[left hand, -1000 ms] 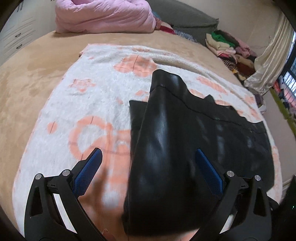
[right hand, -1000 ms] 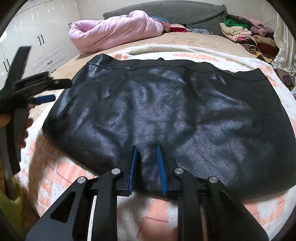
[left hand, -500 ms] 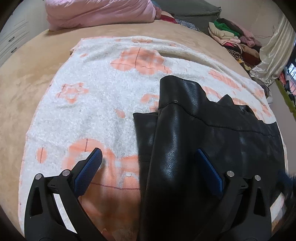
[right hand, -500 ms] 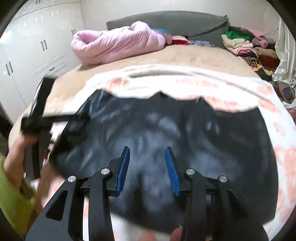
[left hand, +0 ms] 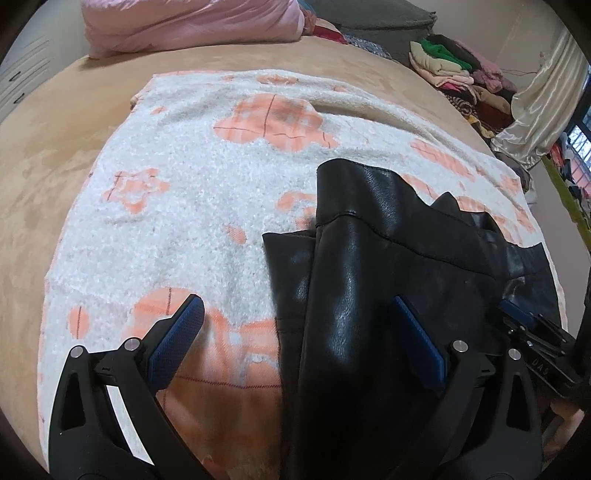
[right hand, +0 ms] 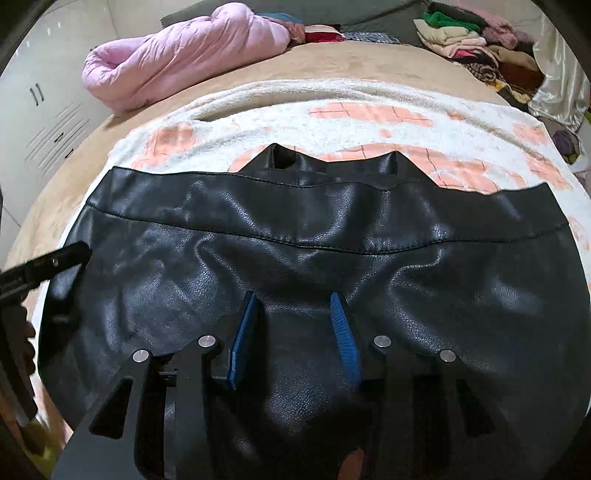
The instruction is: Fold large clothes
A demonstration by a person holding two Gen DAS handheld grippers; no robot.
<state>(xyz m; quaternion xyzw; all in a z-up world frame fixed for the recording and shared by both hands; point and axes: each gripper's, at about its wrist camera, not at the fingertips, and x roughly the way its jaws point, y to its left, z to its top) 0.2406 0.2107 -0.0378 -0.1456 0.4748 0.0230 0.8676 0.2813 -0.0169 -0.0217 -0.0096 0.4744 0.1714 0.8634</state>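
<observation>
A black leather garment (right hand: 332, 236) lies spread flat on a white blanket with orange flowers (left hand: 207, 184); two pointed flaps stick out past its far edge. My right gripper (right hand: 293, 295) hovers over the garment's near middle. Its jaws are opening, and the leather lies under them without either pad pinching it. My left gripper (left hand: 297, 302) stands wide open over the garment's left end (left hand: 354, 280), where a folded layer runs below and between the fingers without being pressed. Each gripper shows at the edge of the other's view, the right gripper (left hand: 524, 325) and the left gripper (right hand: 55, 264).
The blanket covers a tan bed (left hand: 55, 147). A pink quilt (right hand: 177, 62) lies bundled at the far side. Stacked folded clothes (right hand: 465, 33) sit at the far right beside a pale curtain (left hand: 535, 110). White cabinets (right hand: 48, 122) stand on the left.
The right gripper, nearly shut at the garment's near edge, has opened and moved in over the leather. The left gripper shifted a little along the left end and stayed open.
</observation>
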